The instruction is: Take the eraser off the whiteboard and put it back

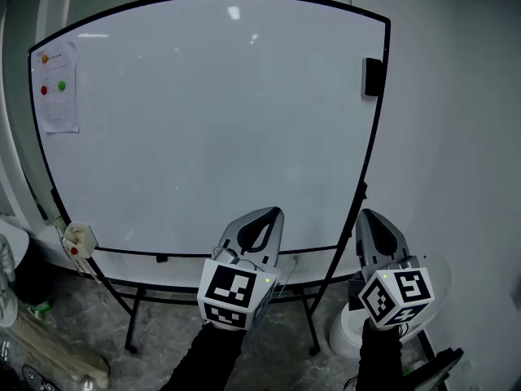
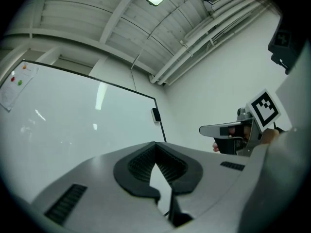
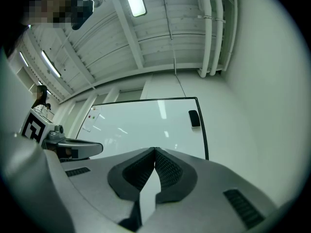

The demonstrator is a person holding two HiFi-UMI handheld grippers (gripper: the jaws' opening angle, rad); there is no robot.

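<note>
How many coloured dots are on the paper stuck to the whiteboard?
3, on the paper at the whiteboard's upper left: an orange dot near its top, a green dot lower down, a red dot left of the green. None look hidden.

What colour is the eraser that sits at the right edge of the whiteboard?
Black. The eraser shows best in the head view.

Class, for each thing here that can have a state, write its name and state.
whiteboard: upright, no writing
eraser: stuck on whiteboard, near its right edge
paper sheet: stuck on whiteboard, top left
left hand-held gripper: shut, empty
right hand-held gripper: shut, empty
</note>
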